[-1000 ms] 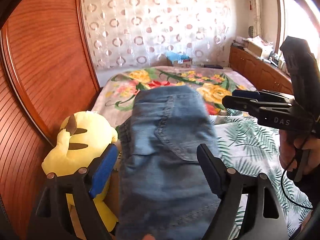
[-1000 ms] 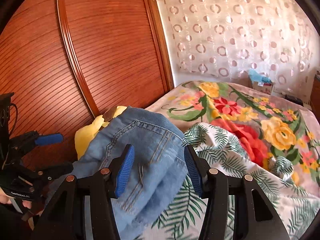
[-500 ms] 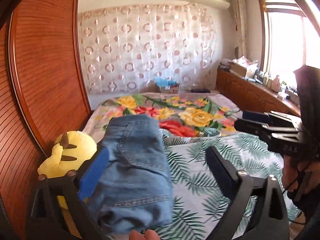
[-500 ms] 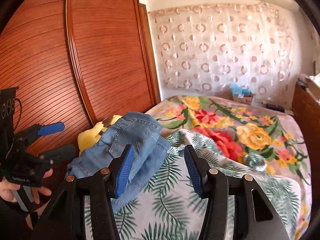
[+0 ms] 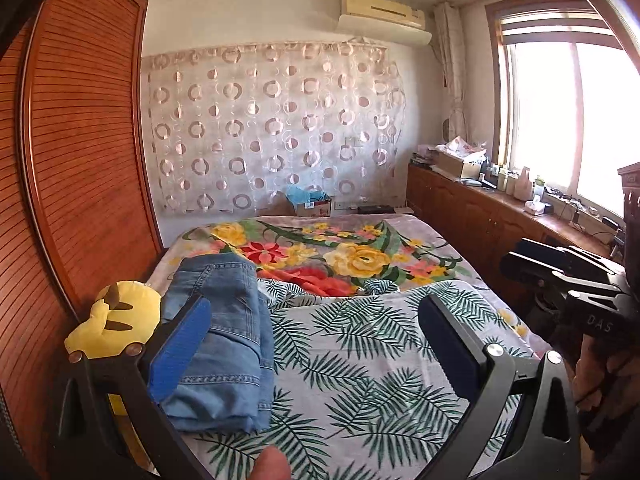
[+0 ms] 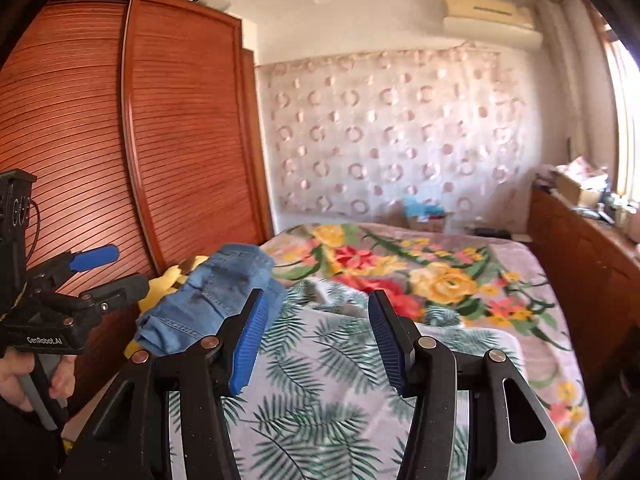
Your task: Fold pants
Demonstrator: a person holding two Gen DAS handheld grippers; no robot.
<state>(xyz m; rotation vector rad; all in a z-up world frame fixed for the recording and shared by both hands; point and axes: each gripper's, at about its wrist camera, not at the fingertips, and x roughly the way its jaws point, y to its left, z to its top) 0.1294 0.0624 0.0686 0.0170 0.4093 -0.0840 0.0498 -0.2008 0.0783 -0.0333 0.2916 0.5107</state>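
Note:
Blue denim pants (image 5: 228, 336) lie folded in a compact stack on the left side of the bed, on the leaf-print sheet; they also show in the right wrist view (image 6: 216, 296). My left gripper (image 5: 316, 344) is open and empty, held back above the bed's near edge, with the pants behind its left finger. My right gripper (image 6: 316, 336) is open and empty, above the leaf-print sheet to the right of the pants. Each gripper shows in the other's view, the right one (image 5: 560, 280) and the left one (image 6: 96, 272).
A yellow plush toy (image 5: 116, 320) sits beside the pants against the wooden wardrobe (image 5: 76, 168). A floral blanket (image 5: 344, 252) covers the far half of the bed. A wooden cabinet (image 5: 480, 216) with clutter runs under the window at right. A cardboard box (image 5: 312, 204) stands beyond the bed.
Both grippers have pulled back and up from the pants, which now lie folded on the bed, smaller in both views. The jaws stay open.

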